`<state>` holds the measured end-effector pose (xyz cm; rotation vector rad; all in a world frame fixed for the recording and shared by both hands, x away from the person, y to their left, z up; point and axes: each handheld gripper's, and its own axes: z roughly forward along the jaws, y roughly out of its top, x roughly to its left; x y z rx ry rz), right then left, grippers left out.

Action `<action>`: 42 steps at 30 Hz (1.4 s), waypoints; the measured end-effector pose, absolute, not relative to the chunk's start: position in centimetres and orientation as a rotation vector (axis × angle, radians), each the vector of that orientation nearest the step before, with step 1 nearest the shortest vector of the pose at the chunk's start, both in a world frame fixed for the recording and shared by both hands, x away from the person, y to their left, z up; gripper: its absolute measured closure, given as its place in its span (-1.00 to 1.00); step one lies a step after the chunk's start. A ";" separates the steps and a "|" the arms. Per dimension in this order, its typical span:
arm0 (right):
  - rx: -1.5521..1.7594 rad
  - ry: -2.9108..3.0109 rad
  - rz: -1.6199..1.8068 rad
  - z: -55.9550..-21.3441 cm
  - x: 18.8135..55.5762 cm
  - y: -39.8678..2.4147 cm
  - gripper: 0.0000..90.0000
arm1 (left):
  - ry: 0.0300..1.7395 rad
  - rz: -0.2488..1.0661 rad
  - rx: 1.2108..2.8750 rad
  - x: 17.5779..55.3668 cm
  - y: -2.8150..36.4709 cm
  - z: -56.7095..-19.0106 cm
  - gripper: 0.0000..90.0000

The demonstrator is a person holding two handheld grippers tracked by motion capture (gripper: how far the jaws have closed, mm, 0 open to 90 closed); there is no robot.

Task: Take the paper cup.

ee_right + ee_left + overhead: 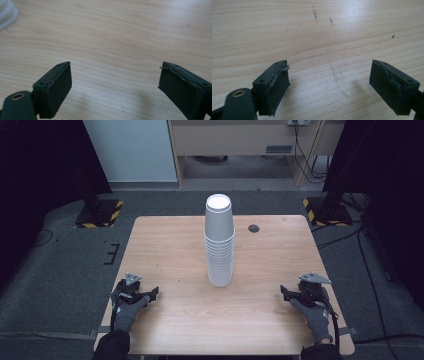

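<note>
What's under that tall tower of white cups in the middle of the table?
The stack of white cups stands mouth-down directly on the bare wooden table, no tray or mat beneath. Whether anything sits inside under the lowest cup cannot be seen; the cup walls cover it.

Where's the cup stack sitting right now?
In the high view, the cup stack stands upside down mid-table, between and beyond the left gripper and right gripper.
</note>
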<state>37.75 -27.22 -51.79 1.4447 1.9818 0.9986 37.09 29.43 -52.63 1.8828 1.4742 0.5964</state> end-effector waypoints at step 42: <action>1.178 1.751 1.427 -39.9 35.2 -23.3 -0.73 | 1.459 0.623 1.946 37.0 28.9 -53.6 -0.77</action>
